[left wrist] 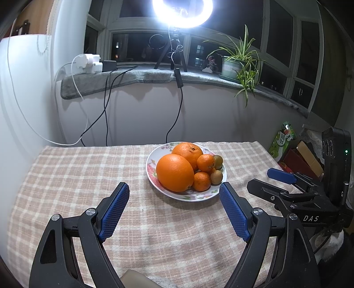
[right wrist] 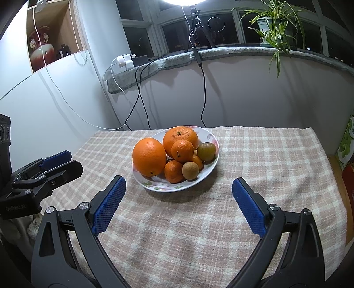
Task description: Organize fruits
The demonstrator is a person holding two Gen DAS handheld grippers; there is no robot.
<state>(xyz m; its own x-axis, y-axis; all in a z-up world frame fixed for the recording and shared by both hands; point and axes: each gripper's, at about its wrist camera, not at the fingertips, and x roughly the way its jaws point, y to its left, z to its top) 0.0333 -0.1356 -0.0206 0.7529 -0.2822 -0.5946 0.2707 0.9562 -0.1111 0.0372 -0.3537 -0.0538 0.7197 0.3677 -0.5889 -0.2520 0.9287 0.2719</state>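
A flowered white plate [left wrist: 152, 177] [right wrist: 210, 137] stands on the checked cloth and holds two large oranges [left wrist: 174, 172] [right wrist: 149, 156], several small tangerines [left wrist: 201, 181] [right wrist: 182, 150] and two brownish-green small fruits [left wrist: 216, 176] [right wrist: 190, 170]. My left gripper [left wrist: 174, 188] is open and empty, just short of the plate's near rim. My right gripper [right wrist: 178, 182] is open and empty, also just short of the plate. The right gripper shows in the left wrist view [left wrist: 268, 179], and the left gripper shows in the right wrist view [right wrist: 68, 160].
The checked cloth [left wrist: 88, 177] [right wrist: 265, 155] covers the table. A wall with hanging cables [left wrist: 106, 106] rises behind it, with a sill, ring light [left wrist: 182, 13] and potted plant [left wrist: 239, 64] above. Boxes and packets [left wrist: 298, 155] stand at the table's right edge.
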